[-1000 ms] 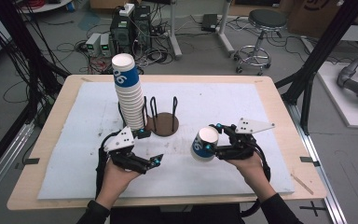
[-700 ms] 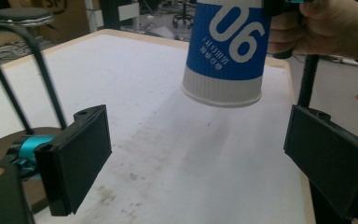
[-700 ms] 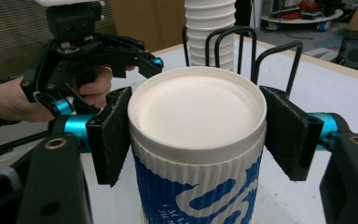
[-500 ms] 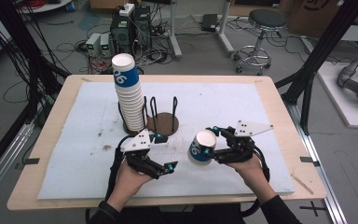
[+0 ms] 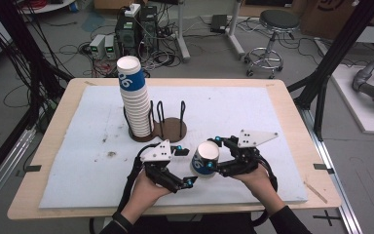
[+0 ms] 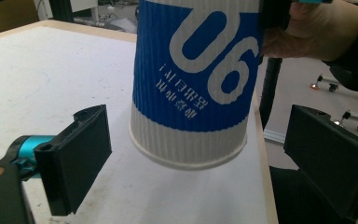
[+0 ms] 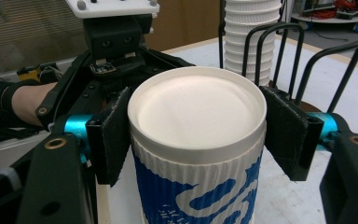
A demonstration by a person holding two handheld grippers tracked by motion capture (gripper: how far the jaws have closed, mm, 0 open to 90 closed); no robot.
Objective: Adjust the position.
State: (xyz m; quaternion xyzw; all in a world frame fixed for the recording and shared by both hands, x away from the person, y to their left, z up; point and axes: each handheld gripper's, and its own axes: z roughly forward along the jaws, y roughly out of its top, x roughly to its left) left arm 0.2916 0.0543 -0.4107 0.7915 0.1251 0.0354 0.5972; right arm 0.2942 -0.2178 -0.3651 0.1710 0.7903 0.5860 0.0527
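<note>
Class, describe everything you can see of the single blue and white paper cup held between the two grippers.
The blue and white ribbed paper cup is a corrugated sleeve cup: a blue band with large white numerals and small white lettering, and white at both ends. Its closed white base faces the camera in the right gripper view. It is tilted off upright and held above the white mat, apart from the tall cup stack. The right gripper clamps it near the base with both black pads. The left gripper stands open around its rim end, not touching.

lab: cabled electronics (image 5: 126,34), rig frames (image 5: 338,53).
</note>
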